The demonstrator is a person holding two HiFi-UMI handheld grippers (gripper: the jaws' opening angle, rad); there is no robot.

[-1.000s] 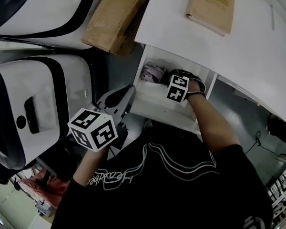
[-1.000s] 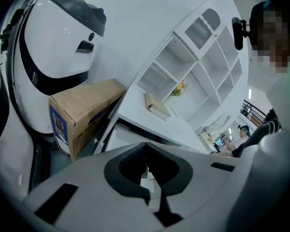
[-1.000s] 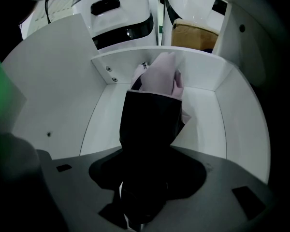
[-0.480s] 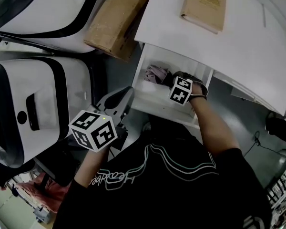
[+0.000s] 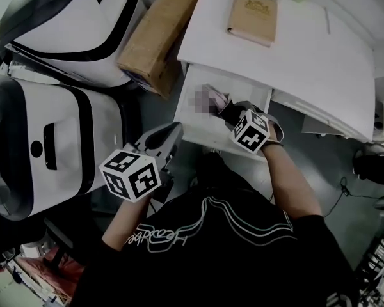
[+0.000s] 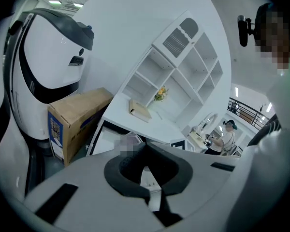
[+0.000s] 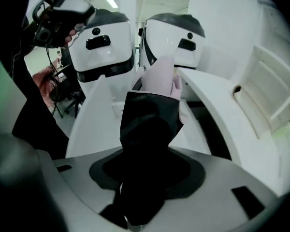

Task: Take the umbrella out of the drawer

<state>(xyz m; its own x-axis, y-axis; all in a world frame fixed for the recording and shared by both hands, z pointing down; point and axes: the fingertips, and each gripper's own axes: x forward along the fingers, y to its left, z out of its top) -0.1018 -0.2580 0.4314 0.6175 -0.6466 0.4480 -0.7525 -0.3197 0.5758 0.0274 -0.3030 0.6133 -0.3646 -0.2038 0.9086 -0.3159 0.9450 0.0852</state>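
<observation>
The umbrella (image 5: 228,110) is folded, its handle end in a black sleeve and its other end pink. My right gripper (image 5: 234,116) is shut on the black part and holds it above the open white drawer (image 5: 193,130) under the desk. In the right gripper view the umbrella (image 7: 151,116) stands up from between the jaws of the right gripper (image 7: 146,170), pink end away from me. My left gripper (image 5: 164,137) hangs at the drawer's left front corner, jaws together and empty. The left gripper (image 6: 146,179) looks at the drawer (image 6: 102,138) from the side.
A tan book (image 5: 251,16) lies on the white desk top (image 5: 307,56) above the drawer. A cardboard box (image 5: 155,34) leans left of the desk. Two large white and black machine housings (image 5: 57,133) (image 5: 73,21) fill the left side.
My right gripper has risen out of the drawer with the umbrella in it. The left gripper has lifted a little and stayed beside the drawer.
</observation>
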